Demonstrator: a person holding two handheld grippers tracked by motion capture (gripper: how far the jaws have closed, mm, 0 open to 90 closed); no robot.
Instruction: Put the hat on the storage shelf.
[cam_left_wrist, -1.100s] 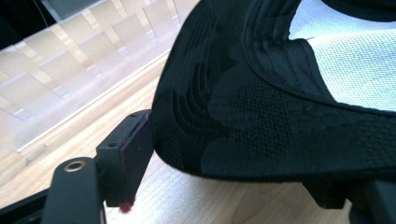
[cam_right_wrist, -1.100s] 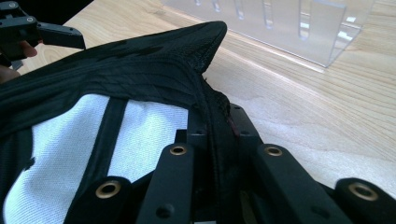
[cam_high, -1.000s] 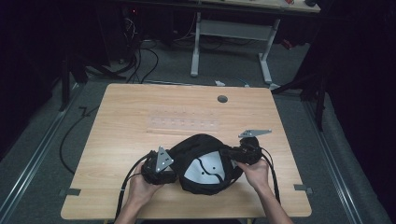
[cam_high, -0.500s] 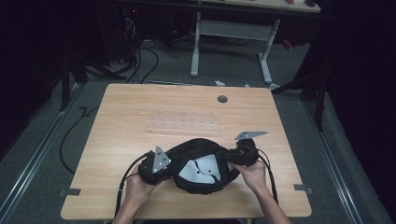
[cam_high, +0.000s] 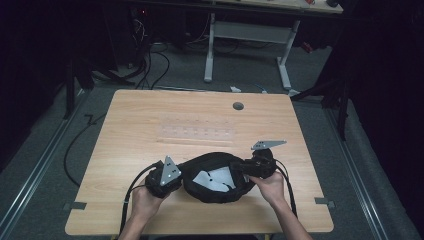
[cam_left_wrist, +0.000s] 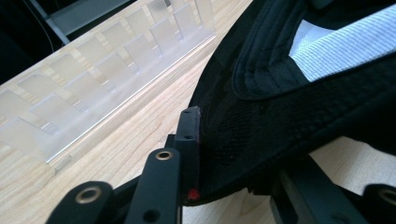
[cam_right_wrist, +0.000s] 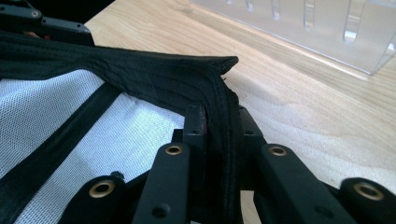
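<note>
A black cap (cam_high: 196, 186) with a white mesh lining (cam_high: 214, 179) lies opening-up on the near middle of the wooden table (cam_high: 150, 115). My left gripper (cam_high: 172, 181) is shut on the cap's left rim, and my right gripper (cam_high: 241, 169) is shut on its right rim. In the left gripper view the black jaws pinch the padded black edge (cam_left_wrist: 243, 140) of the cap at my left gripper (cam_left_wrist: 219, 156). Seen from the right gripper view, my right gripper (cam_right_wrist: 217, 123) clamps the stitched rim (cam_right_wrist: 159, 74) beside the white mesh (cam_right_wrist: 51, 116).
A clear plastic rack (cam_high: 197, 134) with several slots lies flat just beyond the cap, also close by as the rack (cam_left_wrist: 107, 79) and the rack (cam_right_wrist: 322, 23). A grey round grommet (cam_high: 238, 106) sits at the far side. Cables trail off the near edge.
Both grippers, still holding the cap, shifted a little left, and the right one drew inward, so the cap looks slightly narrower.
</note>
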